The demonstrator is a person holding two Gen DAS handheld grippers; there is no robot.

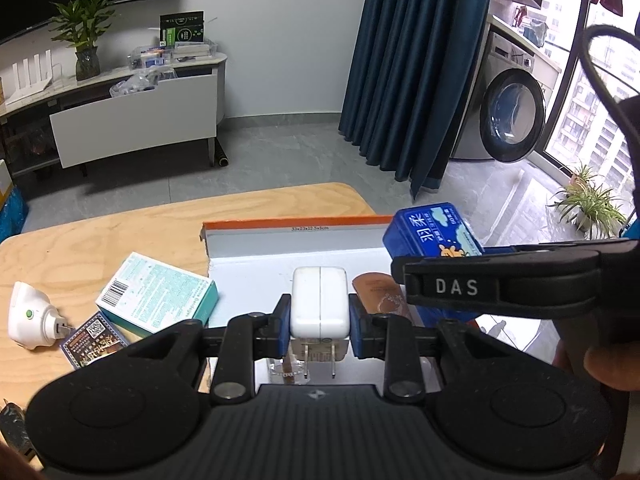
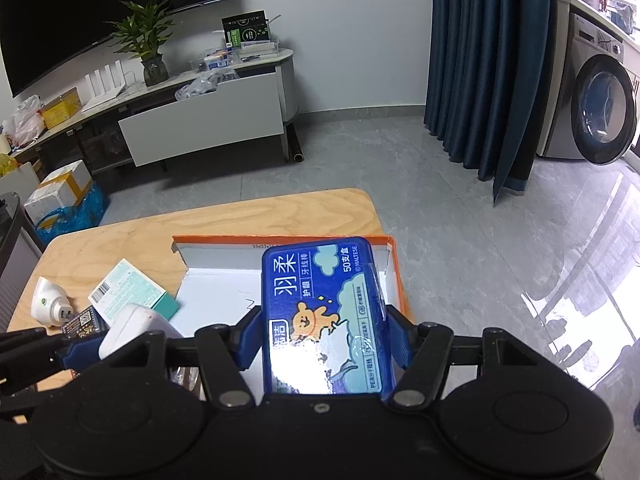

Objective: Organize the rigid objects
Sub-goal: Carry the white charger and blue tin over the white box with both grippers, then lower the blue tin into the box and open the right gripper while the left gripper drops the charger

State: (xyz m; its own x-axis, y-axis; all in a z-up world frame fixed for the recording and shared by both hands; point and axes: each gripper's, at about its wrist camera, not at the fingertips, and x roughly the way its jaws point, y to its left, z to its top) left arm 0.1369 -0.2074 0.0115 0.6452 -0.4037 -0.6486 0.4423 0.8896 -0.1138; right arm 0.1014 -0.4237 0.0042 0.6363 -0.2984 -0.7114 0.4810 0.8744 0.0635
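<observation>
Left tongs (image 1: 319,322) pinch white charger (image 1: 319,300), right tongs (image 2: 326,330) pinch blue floss box (image 2: 324,312) — I hold both above orange-rimmed tray (image 2: 394,276). Risk: both tongs crowd over tray — collision, slip.

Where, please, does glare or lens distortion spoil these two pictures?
Right wrist view: a white glare patch washes out the near end of the blue floss-pick box; window light mirrors off the floor. Left wrist view: the window is overexposed, and the curtain bows with fisheye distortion.
</observation>
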